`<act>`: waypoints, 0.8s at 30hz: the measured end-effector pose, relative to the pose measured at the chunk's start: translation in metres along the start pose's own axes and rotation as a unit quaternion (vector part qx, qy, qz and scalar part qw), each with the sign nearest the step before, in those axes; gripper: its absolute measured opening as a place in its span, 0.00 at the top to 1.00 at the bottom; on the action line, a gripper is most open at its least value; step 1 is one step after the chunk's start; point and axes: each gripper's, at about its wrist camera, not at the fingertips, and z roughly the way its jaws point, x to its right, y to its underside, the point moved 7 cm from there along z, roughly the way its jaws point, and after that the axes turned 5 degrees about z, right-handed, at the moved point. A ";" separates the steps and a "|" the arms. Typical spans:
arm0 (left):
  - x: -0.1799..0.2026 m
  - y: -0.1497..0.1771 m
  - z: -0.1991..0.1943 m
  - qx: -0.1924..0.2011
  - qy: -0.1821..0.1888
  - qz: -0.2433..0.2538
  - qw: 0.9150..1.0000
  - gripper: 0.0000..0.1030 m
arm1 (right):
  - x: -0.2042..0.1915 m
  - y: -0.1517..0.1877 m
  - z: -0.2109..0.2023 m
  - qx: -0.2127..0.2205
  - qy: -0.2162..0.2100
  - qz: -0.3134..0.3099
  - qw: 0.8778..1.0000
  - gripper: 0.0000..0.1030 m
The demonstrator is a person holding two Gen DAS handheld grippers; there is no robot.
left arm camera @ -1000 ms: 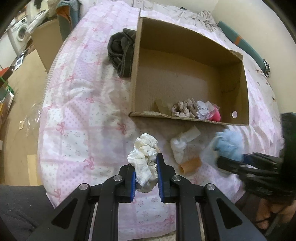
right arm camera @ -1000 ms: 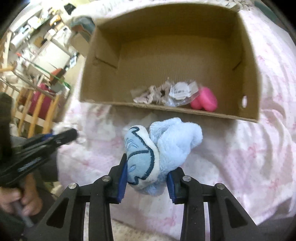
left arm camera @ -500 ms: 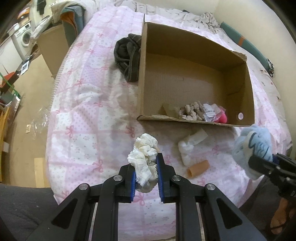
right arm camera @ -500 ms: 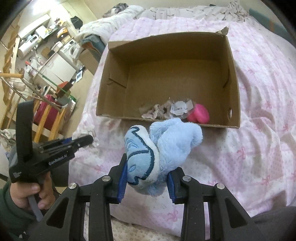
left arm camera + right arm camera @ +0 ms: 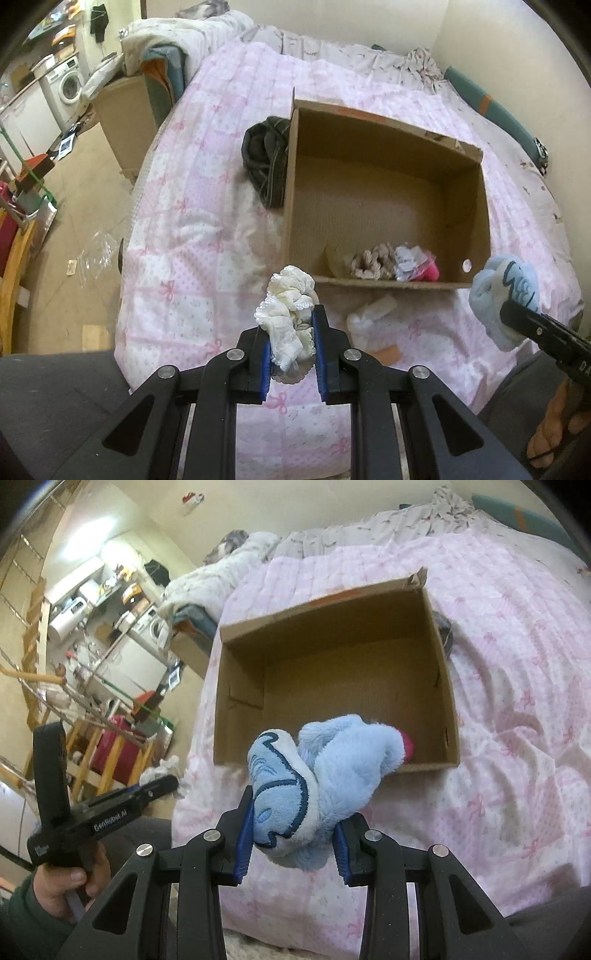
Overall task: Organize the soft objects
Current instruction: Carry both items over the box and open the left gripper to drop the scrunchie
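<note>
Pink bedding (image 5: 207, 206) is seen beneath both raised grippers, the left gripper (image 5: 291, 354) clamped on white lace fabric (image 5: 286, 314), the right gripper (image 5: 291, 843) on a blue plush (image 5: 325, 771), with the cardboard box (image 5: 240, 698) lying just ahead of both jaws.

Box (image 5: 384, 206) on bed (image 5: 207, 229) (garment (image 5: 264, 158) left)

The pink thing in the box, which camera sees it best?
The left wrist view. There the pink thing lies in plain sight at the near wall of the cardboard box, beside a clear packet. In the right wrist view the blue plush toy hides nearly all of it; only a pink edge shows.
</note>
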 end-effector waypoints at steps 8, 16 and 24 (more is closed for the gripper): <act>0.009 -0.032 -0.003 0.024 0.004 0.012 1.000 0.84 | -0.001 -0.034 0.003 0.035 0.014 -0.013 0.999 0.63; 0.014 -0.077 0.014 0.042 0.008 0.016 0.999 0.84 | 0.014 -0.076 0.017 0.056 0.026 -0.008 0.998 0.63; 0.034 -0.111 0.046 0.040 0.007 0.034 0.999 0.84 | 0.044 -0.095 0.052 0.044 0.044 0.016 0.998 0.63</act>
